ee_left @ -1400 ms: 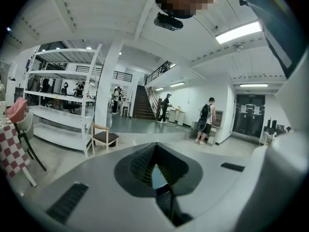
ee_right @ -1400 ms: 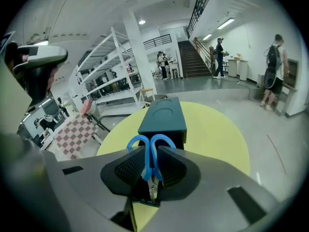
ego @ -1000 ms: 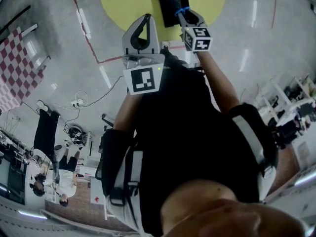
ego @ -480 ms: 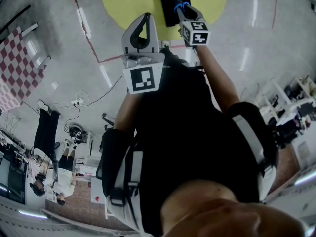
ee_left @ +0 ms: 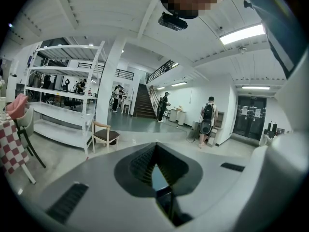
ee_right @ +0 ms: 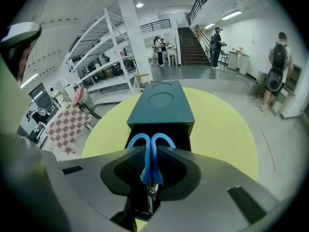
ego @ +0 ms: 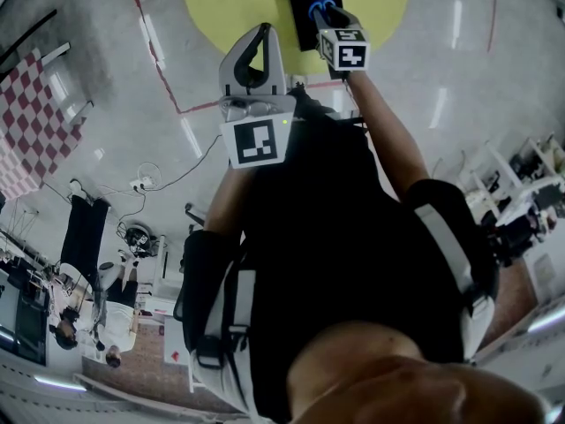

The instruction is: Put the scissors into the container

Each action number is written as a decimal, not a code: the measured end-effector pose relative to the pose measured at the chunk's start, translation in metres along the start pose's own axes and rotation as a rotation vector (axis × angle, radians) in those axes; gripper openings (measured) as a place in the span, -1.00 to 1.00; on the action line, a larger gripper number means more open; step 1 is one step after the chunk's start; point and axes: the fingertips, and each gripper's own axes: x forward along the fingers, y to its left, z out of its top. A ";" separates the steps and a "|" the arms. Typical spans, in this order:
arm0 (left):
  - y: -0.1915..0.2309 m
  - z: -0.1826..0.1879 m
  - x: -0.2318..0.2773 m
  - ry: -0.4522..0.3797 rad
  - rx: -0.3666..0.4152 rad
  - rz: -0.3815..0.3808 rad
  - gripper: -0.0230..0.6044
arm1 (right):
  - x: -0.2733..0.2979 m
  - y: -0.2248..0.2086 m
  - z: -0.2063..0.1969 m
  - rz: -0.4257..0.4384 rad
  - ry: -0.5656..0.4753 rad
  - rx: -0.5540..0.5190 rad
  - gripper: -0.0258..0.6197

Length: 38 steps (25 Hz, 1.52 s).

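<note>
Reaching farther forward than before, the right tool [ego: 326, 20] clamps the scissors [ee_right: 151, 159], handles leading toward the container [ee_right: 161, 108] opening just ahead, while the left tool [ee_left: 155, 151] waits closed and empty.

The person wears a black top [ego: 309, 237] with pale grey straps [ego: 450, 246] over both shoulders. The left gripper [ego: 261, 35] and the right gripper [ego: 323, 14] are light grey, and each carries a cube [ego: 342, 49] with black-and-white square markers.

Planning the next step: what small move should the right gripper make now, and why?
Probably ease the right gripper forward: it is shut on the scissors, whose blue handles point at the container's dark open end, not yet inside.
</note>
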 end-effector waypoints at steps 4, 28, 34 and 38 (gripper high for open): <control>0.006 -0.001 0.003 0.004 0.001 0.002 -0.94 | 0.010 0.001 0.001 -0.012 0.028 -0.006 -0.68; 0.026 -0.003 0.024 0.034 0.009 0.007 -0.94 | 0.052 0.002 -0.006 -0.016 0.192 0.013 -0.68; 0.031 -0.003 0.029 0.034 0.002 0.010 -0.94 | 0.054 -0.006 -0.007 -0.050 0.216 0.015 -0.68; 0.033 -0.005 0.030 0.049 -0.008 0.002 -0.94 | 0.056 -0.009 -0.009 -0.066 0.225 0.014 -0.68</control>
